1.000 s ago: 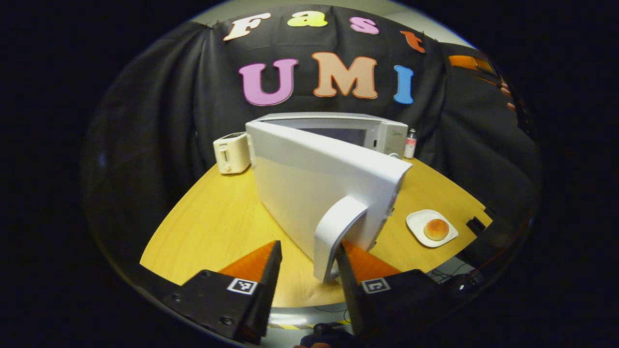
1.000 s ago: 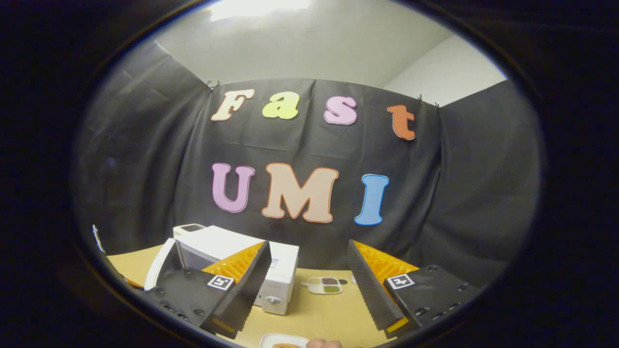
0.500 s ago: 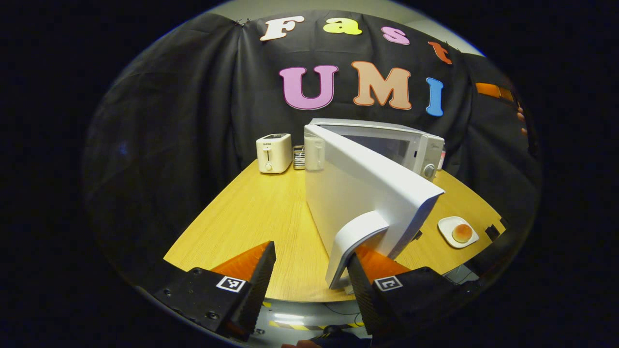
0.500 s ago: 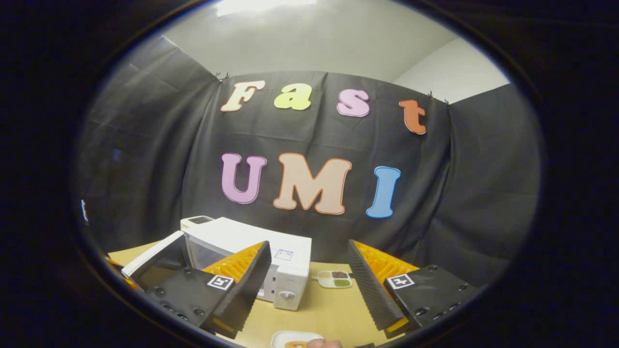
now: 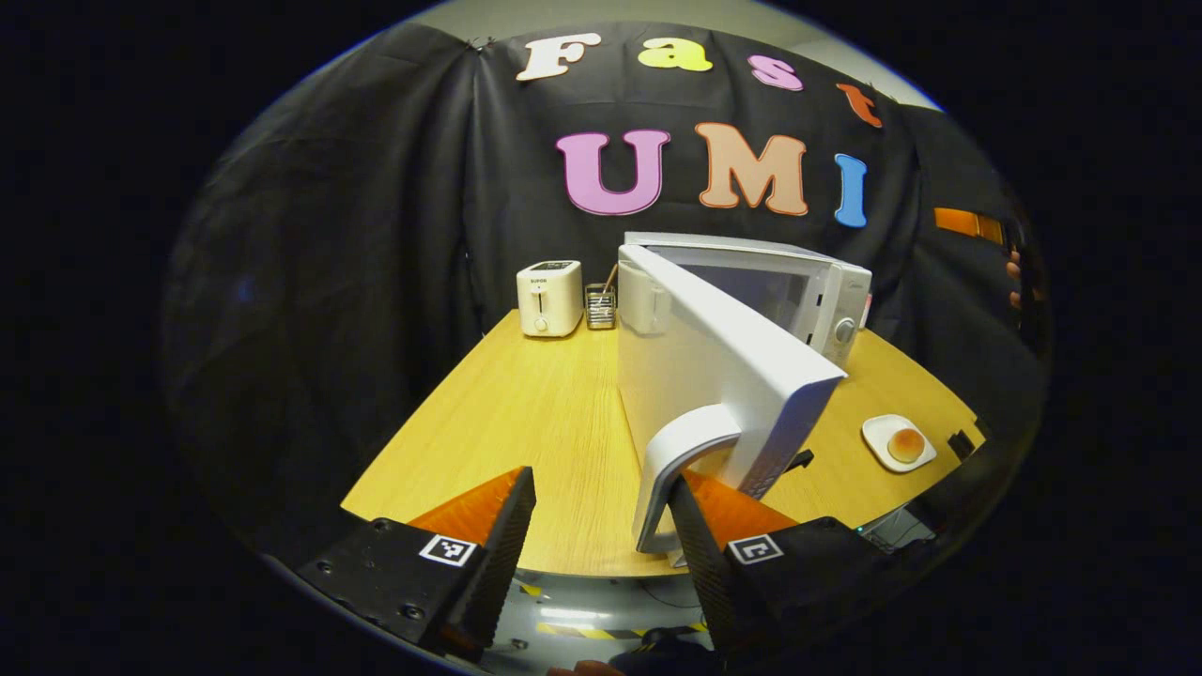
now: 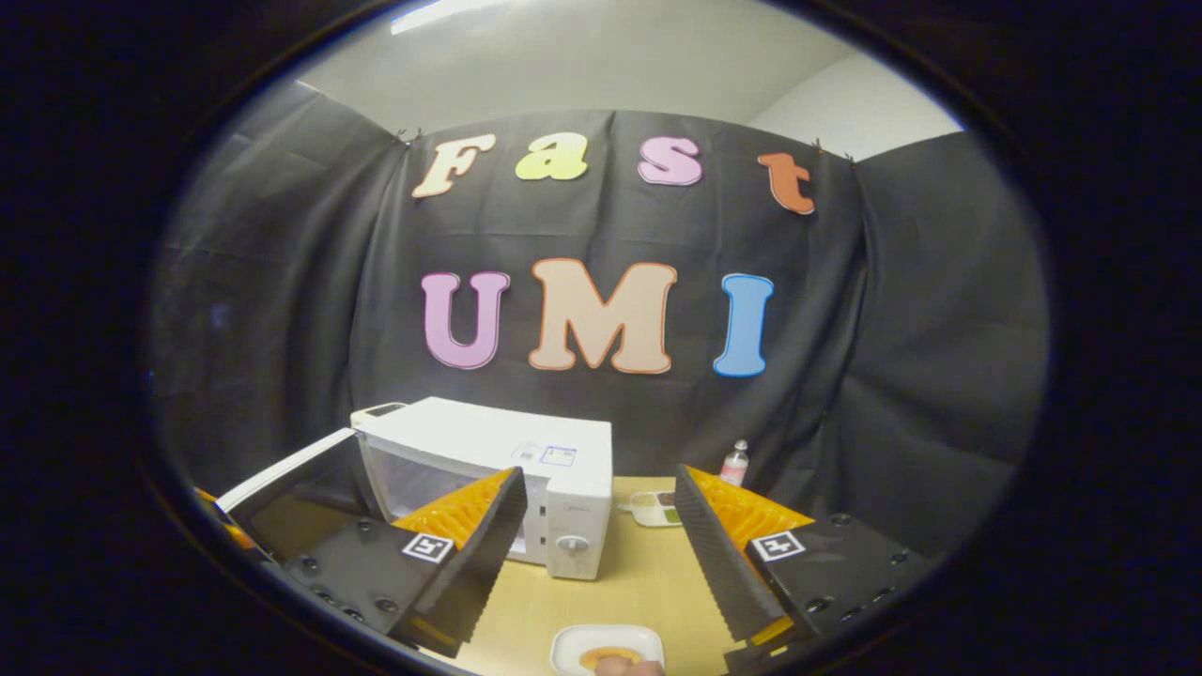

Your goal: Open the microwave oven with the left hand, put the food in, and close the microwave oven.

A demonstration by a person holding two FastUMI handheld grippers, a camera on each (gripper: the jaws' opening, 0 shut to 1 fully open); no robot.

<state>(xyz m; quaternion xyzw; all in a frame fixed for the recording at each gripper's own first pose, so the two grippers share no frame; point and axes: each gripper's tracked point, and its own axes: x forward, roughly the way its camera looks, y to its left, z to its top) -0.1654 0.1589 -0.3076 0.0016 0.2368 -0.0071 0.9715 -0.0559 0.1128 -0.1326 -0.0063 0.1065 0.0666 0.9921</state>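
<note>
Left gripper [image 5: 596,526], jaws apart, hooks the microwave door [image 5: 714,361] handle [image 5: 671,465]. Right gripper [image 6: 599,554], also spread, hovers over the bun [image 6: 608,659] on its small plate [image 6: 573,643]: soft, light; likely safest lifting by the stiff plate rim

Little can be read. The toaster [image 5: 550,298] carries a small dark brand mark near its top, too small to make out. The microwave [image 6: 526,474] has a sticker [image 6: 557,455] on its top, perhaps printed, illegible. Each gripper bears a square black-and-white marker tag [image 5: 447,550] [image 6: 425,547], without letters.
</note>
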